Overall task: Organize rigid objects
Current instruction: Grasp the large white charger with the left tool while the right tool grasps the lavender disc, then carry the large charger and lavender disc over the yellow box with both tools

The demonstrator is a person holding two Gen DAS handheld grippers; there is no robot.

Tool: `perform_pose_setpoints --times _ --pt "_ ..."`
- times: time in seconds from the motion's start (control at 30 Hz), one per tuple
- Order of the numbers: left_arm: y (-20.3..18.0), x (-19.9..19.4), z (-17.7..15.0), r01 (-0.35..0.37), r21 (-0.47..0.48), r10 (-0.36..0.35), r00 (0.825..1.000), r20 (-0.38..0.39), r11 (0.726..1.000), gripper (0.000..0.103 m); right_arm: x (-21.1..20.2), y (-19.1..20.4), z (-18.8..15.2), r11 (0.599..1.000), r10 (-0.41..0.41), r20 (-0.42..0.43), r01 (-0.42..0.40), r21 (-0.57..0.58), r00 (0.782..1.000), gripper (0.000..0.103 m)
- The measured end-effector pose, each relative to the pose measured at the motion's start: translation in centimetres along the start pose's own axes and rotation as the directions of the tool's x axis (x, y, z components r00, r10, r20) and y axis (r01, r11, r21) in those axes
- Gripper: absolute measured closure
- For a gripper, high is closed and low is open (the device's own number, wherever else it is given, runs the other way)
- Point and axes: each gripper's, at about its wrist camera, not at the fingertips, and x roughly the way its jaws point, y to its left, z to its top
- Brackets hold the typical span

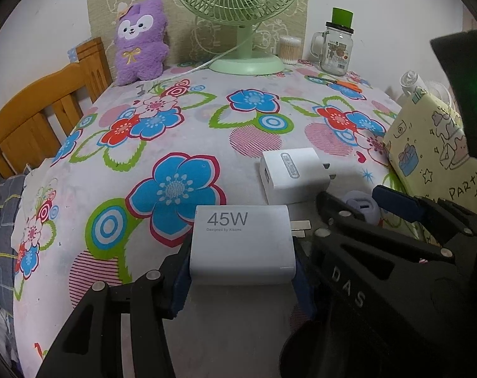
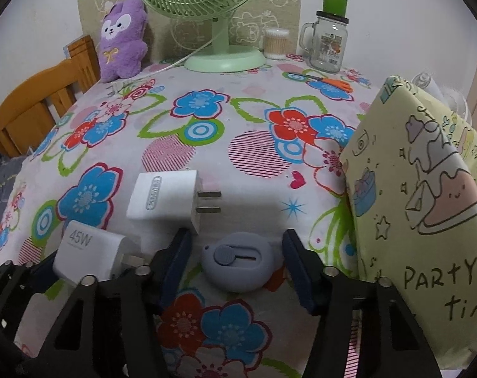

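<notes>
Your left gripper (image 1: 241, 275) grasps the 45W charger (image 1: 243, 244); your right gripper (image 2: 236, 264) stands released around the grey cutter (image 2: 238, 261), pads apart from it.

Two white chargers lie on the flowered cloth (image 2: 257, 116) — the one marked 45W (image 2: 87, 253) at about 8 o'clock in the right wrist view, the other white charger (image 2: 164, 201) close by at about 9 o'clock. There is one grey oval cutter (image 2: 238, 261) near 6 o'clock. At 12 o'clock stands one green fan (image 2: 207, 6), and at 11 o'clock one purple plush toy (image 2: 120, 39). Toward 1 o'clock I count one glass jar mug (image 2: 328, 44), one tub of cotton swabs (image 2: 275, 44) and one pair of orange scissors (image 2: 331, 82). At 3 o'clock — one yellow patterned box (image 2: 427, 204). One wooden chair (image 2: 33, 107) is at 9 o'clock.
</notes>
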Motion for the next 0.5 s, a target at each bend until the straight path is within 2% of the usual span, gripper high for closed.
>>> perform_pose_setpoints --times 0.1,0.5 --pt "-0.1 -0.2 -0.2 -0.006 0.005 0.006 1.0 0.001 1.0 0.046 -0.2 0.0 -0.2 1.0 -0.011 0.002 0.011 -0.011 1.0 0.054" --pt "0.1 -2.1 -1.2 -0.002 -0.007 0.002 1.0 0.011 1.0 0.046 -2.1 0.5 -1.1 0.999 -0.01 0.023 0.011 -0.034 1.0 0.054"
